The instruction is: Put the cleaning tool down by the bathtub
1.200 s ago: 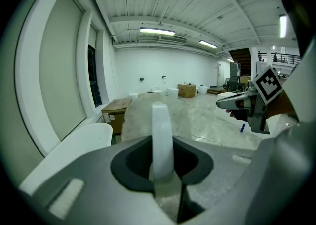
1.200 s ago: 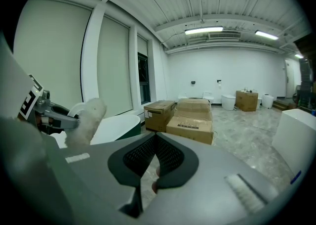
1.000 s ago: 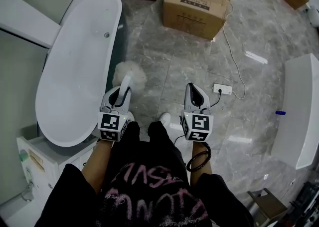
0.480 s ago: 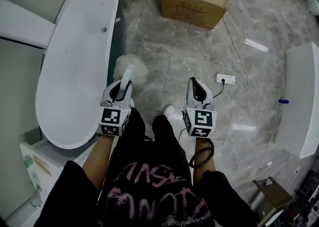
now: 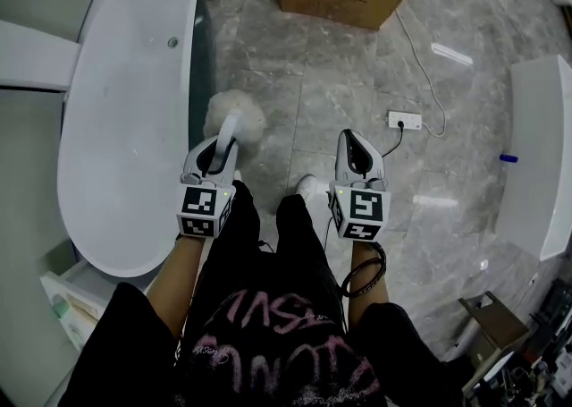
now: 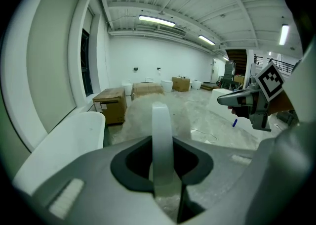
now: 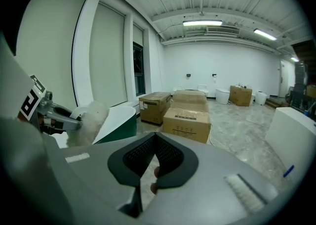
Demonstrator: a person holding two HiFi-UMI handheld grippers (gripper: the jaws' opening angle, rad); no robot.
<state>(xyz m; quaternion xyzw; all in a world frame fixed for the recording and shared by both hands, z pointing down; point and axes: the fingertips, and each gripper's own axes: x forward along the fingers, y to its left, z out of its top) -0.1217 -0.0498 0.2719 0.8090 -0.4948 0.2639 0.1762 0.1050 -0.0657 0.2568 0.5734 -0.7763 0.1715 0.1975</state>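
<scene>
Head view: left gripper (image 5: 220,148) clenched on the cleaning tool (image 5: 235,119), its white handle (image 6: 161,135) between the jaws. Fluffy head lies just beside the bathtub (image 5: 116,146), outer side; contact with the floor (image 5: 304,83) not resolvable. Right gripper (image 5: 355,148), farther from the bathtub: jaws closed together, nothing between them.

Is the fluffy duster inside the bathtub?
No, the duster is outside the bathtub, over the floor, with its handle clamped in the left gripper.
</scene>
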